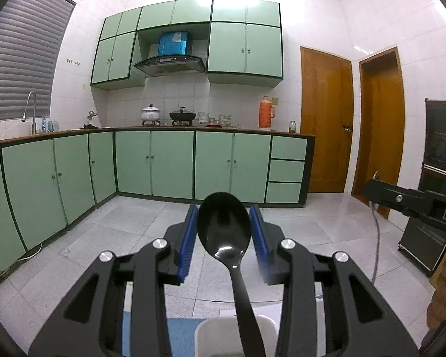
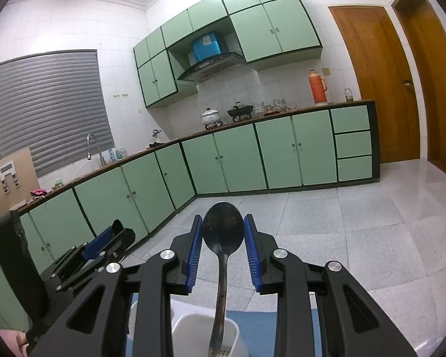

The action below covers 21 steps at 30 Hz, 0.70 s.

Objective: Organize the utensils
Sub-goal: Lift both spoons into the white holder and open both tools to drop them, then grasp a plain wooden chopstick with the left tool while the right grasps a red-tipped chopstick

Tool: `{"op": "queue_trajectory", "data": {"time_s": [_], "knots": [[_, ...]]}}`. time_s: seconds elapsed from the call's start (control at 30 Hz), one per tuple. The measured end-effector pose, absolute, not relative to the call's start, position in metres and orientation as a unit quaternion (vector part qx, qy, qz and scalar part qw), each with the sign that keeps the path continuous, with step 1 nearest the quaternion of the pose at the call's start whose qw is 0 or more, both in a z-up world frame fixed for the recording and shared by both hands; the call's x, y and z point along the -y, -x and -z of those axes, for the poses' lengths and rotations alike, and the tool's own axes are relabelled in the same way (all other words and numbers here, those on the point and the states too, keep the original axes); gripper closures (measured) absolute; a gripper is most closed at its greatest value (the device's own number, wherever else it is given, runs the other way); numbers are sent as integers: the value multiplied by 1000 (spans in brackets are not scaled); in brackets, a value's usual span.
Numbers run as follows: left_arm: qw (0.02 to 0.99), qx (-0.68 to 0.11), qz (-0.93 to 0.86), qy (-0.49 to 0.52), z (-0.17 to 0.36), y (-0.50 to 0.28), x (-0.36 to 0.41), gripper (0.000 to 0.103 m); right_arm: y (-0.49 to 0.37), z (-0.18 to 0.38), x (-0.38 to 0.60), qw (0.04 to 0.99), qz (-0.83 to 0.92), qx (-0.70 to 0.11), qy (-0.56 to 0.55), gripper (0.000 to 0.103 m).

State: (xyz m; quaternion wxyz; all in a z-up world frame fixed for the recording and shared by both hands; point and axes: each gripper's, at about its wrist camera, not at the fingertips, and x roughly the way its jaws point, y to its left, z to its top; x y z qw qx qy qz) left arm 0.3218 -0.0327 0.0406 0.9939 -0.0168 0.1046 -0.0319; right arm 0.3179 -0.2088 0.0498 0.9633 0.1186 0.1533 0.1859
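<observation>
In the left wrist view a black plastic spoon (image 1: 224,229) stands bowl up in a white holder (image 1: 211,337) at the bottom edge. My left gripper (image 1: 224,220) has its blue pads on either side of the spoon's bowl, close to it, with the jaws apart. In the right wrist view a dark metal spoon (image 2: 223,232) stands bowl up in a white holder (image 2: 190,333). My right gripper (image 2: 223,232) has its blue pads beside that bowl, jaws apart. The left gripper also shows in the right wrist view (image 2: 104,244) at the lower left.
A blue mat (image 2: 252,321) lies under the holders. Beyond is grey tiled floor (image 1: 128,217), green base cabinets (image 1: 172,163) with pots and a red thermos (image 1: 266,113) on the counter, wooden doors (image 1: 327,122) at right, and a black cabinet (image 1: 440,163) at far right.
</observation>
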Motion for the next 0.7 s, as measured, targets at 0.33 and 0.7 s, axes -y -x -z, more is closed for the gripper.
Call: {"op": "queue_trajectory", "data": {"time_s": [0.33,0.7], "knots": [[991,-133,21,22,-6,-333,24,69,-331,-9,179,961,-188,-182,-93,75],[988,-149,33,34,11,-306,8,59,-311,16,175,950,-212,-215,-77,72]]}}
